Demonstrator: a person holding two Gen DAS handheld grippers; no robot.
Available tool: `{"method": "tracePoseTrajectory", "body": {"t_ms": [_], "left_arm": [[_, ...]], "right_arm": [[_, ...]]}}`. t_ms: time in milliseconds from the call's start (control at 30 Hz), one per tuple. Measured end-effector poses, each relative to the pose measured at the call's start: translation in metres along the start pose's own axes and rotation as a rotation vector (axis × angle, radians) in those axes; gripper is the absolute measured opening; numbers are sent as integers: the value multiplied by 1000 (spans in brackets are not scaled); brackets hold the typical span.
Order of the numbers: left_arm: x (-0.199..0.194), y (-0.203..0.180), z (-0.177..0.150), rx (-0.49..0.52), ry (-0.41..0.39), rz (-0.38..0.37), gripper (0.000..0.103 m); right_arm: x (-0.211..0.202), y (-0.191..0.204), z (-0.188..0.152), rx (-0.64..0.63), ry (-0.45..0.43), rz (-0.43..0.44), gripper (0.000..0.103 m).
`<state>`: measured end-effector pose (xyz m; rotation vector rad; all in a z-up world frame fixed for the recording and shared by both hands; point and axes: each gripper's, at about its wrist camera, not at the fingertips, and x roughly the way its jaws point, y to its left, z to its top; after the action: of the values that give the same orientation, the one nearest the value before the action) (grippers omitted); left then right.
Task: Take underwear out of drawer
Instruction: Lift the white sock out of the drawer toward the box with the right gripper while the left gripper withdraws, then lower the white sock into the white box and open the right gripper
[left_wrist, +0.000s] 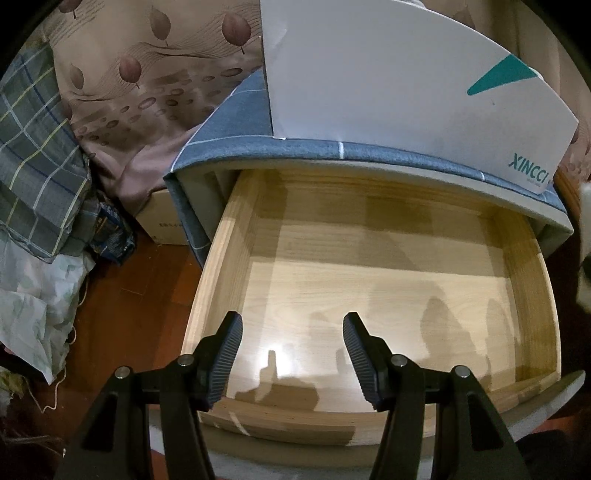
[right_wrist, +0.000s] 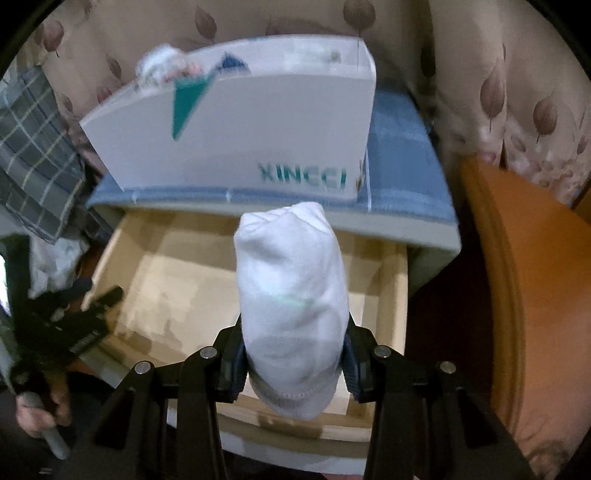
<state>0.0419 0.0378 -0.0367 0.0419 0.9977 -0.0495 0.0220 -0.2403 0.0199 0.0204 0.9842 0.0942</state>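
Underwear (right_wrist: 291, 295), a white bundle, fills the frame's centre, clenched in the right claw (right_wrist: 293, 363) above the drawer (right_wrist: 384, 295); left claw (left_wrist: 291, 354) gapes, released.

One open wooden drawer (left_wrist: 388, 266), its floor bare; one rolled white underwear (right_wrist: 291, 295) pinched in the right gripper (right_wrist: 293, 363), above the drawer; two grippers in all, the left gripper (left_wrist: 292, 354) with jaws apart and holding nothing; one white box (left_wrist: 406, 85) lettered XINCCI on the one blue-covered cabinet (left_wrist: 258, 96); one leaf-patterned curtain (left_wrist: 147, 66) behind; one plaid cloth (left_wrist: 33, 158) at the left; one cardboard box (left_wrist: 166, 221) on the floor beside the cabinet.
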Motion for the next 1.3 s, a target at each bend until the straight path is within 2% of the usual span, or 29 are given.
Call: {"method": "tracePoseTrajectory", "body": {"t_ms": [133, 267, 300, 467, 667, 867, 967, 1300], "left_arm": [[-1, 1, 0, -6, -2, -2, 58], [-1, 1, 0, -16, -6, -4, 58], [-1, 2, 0, -17, -5, -5, 58], [-2, 3, 0, -23, -11, 2, 58], [-2, 2, -1, -21, -13, 2, 58], [-2, 3, -2, -22, -10, -2, 58], [-2, 5, -2, -24, -7, -3, 58], [-2, 7, -1, -26, -3, -7, 58]], "right_arm": [[-26, 19, 18, -12, -58, 4, 39], [-47, 31, 59, -20, -126, 26, 39], [-41, 43, 67, -23, -134, 27, 39], [-49, 50, 118, -23, -179, 37, 39], [-24, 57, 160, -23, -148, 28, 39], [14, 67, 184, -50, -87, -13, 39], [31, 71, 192, -63, -68, -46, 40], [67, 76, 202, -36, -16, -67, 43]]}}
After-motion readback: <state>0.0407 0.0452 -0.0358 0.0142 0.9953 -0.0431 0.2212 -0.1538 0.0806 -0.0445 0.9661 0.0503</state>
